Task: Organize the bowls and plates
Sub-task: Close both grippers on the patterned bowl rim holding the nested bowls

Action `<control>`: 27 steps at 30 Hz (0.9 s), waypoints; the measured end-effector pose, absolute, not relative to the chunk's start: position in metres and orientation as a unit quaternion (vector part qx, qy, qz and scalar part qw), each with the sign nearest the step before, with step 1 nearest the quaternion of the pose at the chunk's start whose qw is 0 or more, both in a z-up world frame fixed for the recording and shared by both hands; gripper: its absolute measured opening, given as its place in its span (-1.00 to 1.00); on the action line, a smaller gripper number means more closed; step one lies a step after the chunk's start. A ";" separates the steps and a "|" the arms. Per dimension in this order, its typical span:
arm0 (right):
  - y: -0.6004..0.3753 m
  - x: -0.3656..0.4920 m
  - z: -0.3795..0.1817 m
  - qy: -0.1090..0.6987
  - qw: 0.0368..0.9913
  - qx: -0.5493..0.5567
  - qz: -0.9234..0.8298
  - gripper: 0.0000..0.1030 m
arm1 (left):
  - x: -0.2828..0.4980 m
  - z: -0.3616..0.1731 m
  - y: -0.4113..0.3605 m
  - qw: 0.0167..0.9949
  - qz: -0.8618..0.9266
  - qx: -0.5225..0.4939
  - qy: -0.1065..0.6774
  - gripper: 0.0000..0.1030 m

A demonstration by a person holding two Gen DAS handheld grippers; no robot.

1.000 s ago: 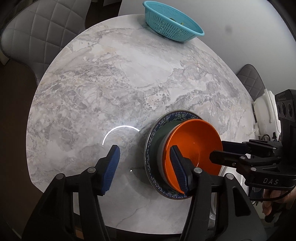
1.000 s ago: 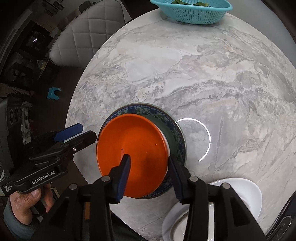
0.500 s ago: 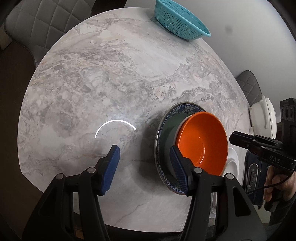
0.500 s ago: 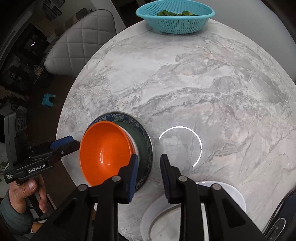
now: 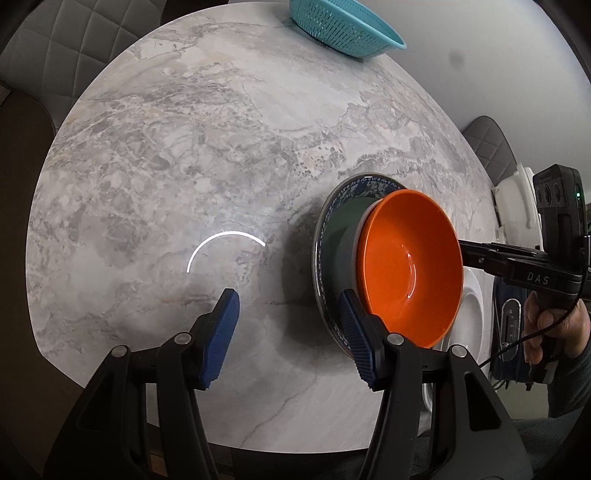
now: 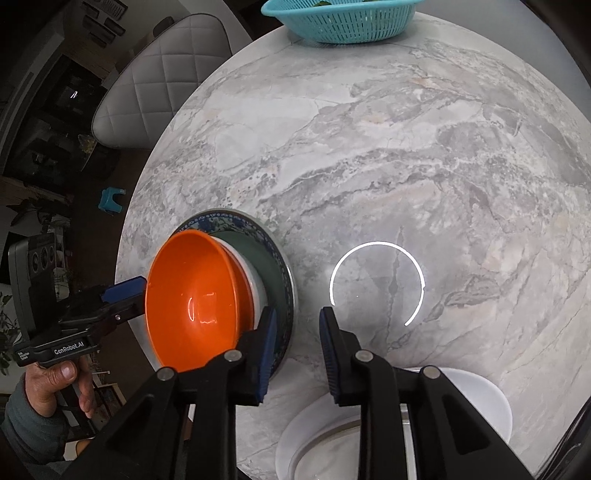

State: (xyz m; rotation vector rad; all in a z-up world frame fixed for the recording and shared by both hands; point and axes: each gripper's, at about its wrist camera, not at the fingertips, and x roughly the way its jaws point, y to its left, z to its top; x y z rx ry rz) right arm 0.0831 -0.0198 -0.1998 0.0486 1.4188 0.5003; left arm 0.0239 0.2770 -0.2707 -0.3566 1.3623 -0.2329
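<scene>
An orange bowl (image 5: 410, 269) sits nested on a pale bowl on a blue-patterned plate (image 5: 332, 229) near the table's front. It also shows in the right wrist view (image 6: 195, 295), with the plate (image 6: 277, 266) under it. My left gripper (image 5: 288, 332) is open and empty, its right finger beside the plate's near rim. My right gripper (image 6: 295, 336) is open and empty, just right of the plate; in the left wrist view its fingers (image 5: 491, 254) sit beyond the bowl's rim. A white plate (image 6: 480, 402) lies below my right gripper.
A teal colander (image 6: 340, 18) holding greens stands at the far edge of the round marble table (image 6: 406, 147). Padded chairs (image 6: 162, 74) stand around it. A white appliance (image 5: 517, 199) sits off the right side.
My right gripper let go of the orange bowl, drew back to the right of the plate and stands open. The left gripper pulled back a little, still open.
</scene>
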 end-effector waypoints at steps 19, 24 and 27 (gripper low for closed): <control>-0.021 0.086 -0.229 0.665 0.702 0.059 0.249 -0.53 | 0.038 -0.288 0.265 0.741 -0.137 -0.155 0.639 -0.28; -0.024 0.088 -0.232 0.668 0.697 0.075 0.249 -0.57 | 0.044 -0.290 0.262 0.741 -0.142 -0.160 0.637 -0.45; -0.026 0.088 -0.233 0.666 0.697 0.082 0.252 -0.62 | 0.047 -0.290 0.257 0.738 -0.156 -0.159 0.636 -0.70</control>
